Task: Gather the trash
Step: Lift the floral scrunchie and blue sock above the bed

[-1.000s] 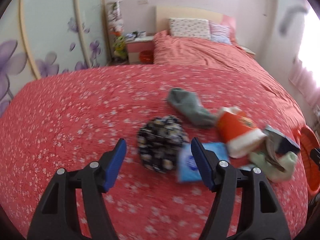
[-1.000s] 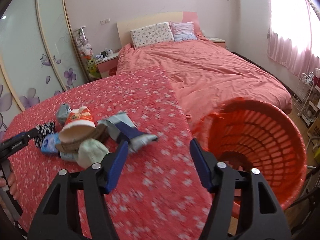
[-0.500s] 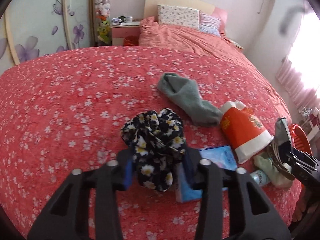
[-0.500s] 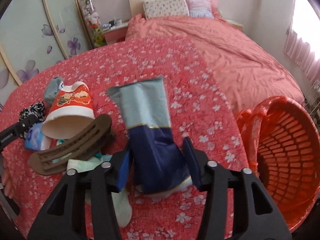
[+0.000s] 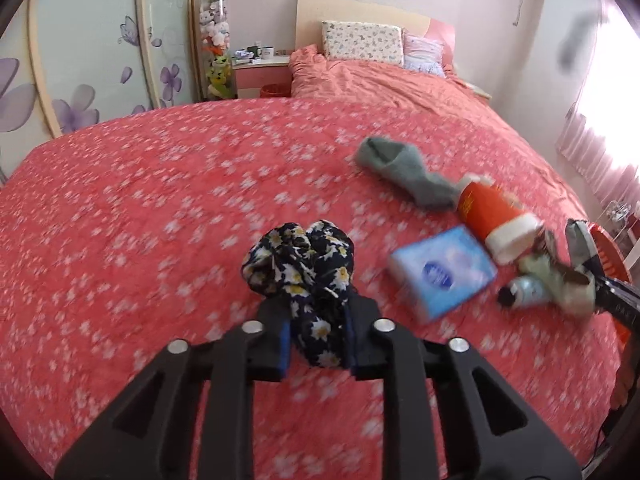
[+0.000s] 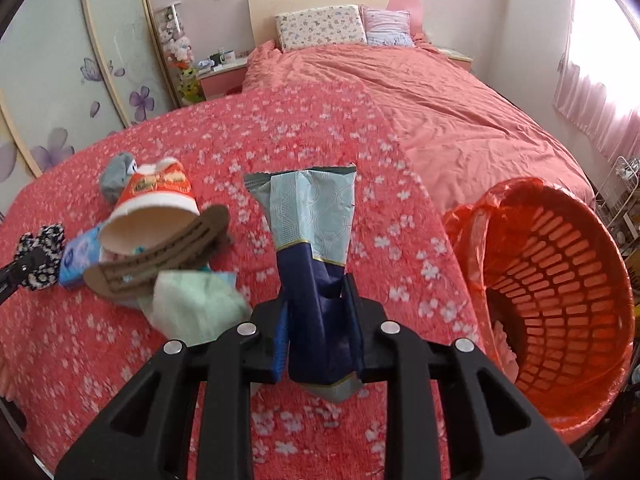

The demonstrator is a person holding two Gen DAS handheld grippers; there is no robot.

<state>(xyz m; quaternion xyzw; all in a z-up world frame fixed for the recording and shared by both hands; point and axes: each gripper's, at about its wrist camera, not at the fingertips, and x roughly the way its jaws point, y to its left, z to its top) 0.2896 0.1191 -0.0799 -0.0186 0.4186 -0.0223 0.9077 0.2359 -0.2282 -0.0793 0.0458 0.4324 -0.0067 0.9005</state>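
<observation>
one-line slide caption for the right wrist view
Right gripper closing on a blue snack bag, orange basket alongside.

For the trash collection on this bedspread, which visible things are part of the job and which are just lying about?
Job:
- snack bag, right hand-held gripper closing on it
- floral cloth, left hand-held gripper closing on it
- paper cup
- tissue pack
- orange basket

Lying about:
- pillows
- plush toys
- nightstand
</observation>
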